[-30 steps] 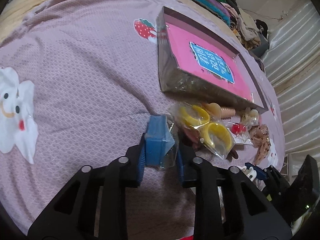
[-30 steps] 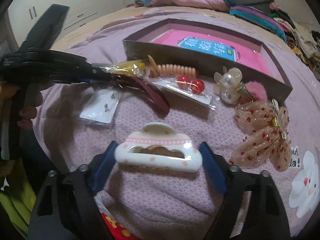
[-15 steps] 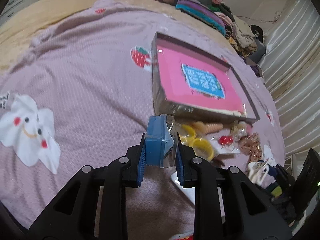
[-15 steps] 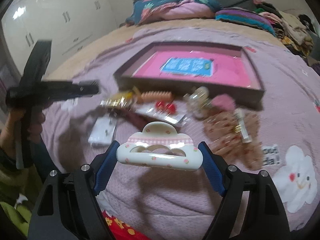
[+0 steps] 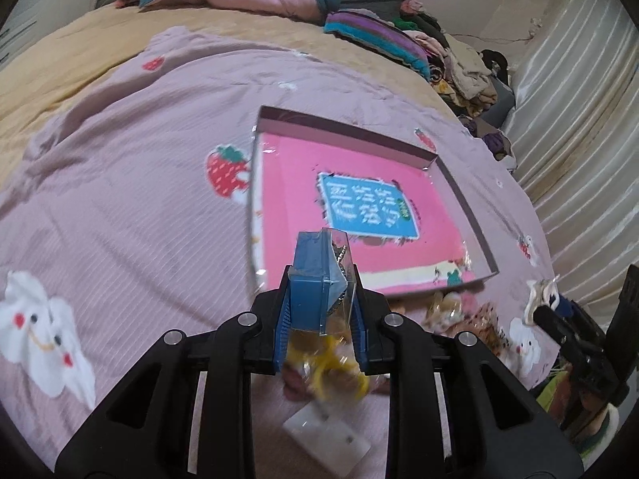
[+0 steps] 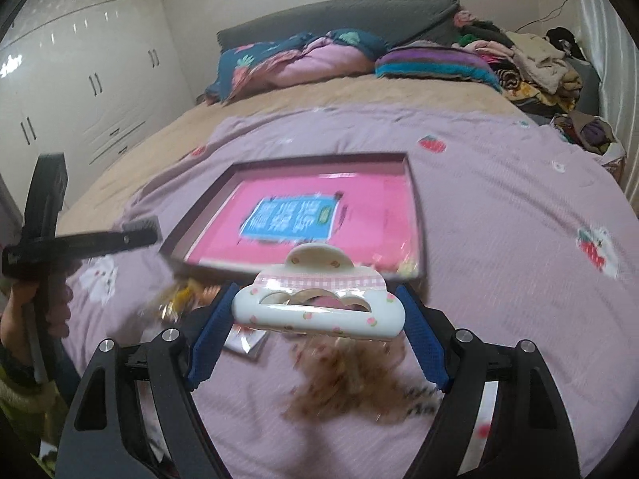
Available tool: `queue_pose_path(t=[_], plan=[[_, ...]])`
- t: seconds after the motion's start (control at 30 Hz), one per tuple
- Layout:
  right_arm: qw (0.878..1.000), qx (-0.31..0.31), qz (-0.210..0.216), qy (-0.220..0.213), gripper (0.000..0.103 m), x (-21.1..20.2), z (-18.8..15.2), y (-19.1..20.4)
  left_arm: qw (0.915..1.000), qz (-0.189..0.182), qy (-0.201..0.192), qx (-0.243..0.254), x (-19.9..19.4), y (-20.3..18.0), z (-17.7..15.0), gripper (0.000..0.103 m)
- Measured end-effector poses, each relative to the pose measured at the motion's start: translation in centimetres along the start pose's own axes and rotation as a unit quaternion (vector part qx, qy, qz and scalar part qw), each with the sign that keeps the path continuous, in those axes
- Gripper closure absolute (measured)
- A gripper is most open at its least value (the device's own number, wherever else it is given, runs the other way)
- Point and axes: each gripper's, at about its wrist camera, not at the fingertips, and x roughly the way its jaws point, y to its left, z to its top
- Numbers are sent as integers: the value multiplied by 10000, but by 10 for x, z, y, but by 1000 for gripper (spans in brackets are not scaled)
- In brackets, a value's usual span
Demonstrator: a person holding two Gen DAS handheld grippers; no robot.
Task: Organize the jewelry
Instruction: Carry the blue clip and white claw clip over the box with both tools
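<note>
My left gripper (image 5: 321, 311) is shut on a small clear packet with a blue card (image 5: 315, 279), held in the air just short of the near edge of the shallow box with a pink floor (image 5: 351, 195). My right gripper (image 6: 317, 319) is shut across the ends of a white cloud-shaped hair claw with pink dots (image 6: 317, 305), lifted in front of the same box (image 6: 319, 215). Below lie a yellow hair ring in a bag (image 5: 331, 367), a white earring card (image 5: 327, 439) and a blurred beige bow (image 6: 343, 379).
The pink bedspread (image 5: 120, 199) with strawberry and white cartoon prints covers the bed. Folded quilts and clothes (image 6: 399, 56) are piled at the headboard. A white wardrobe (image 6: 72, 80) stands left. A person's hand holds the left gripper's handle (image 6: 48, 239).
Both grippers have risen from the bedspread with their items and moved toward the pink box, which now looks farther below. The loose accessories on the bed have dropped lower in both views.
</note>
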Motion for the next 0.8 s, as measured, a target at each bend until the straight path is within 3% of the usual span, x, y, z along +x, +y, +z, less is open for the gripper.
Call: queue_pose_path(t=[0.3,0.8], plan=[[9999,-32,-65,-147,24,27,41,-15,9996,-15,215,190,36,-26,21,86],[9987,276,424,21,24,85,85,-32,9970,237,699,240,91,-35,31,86]])
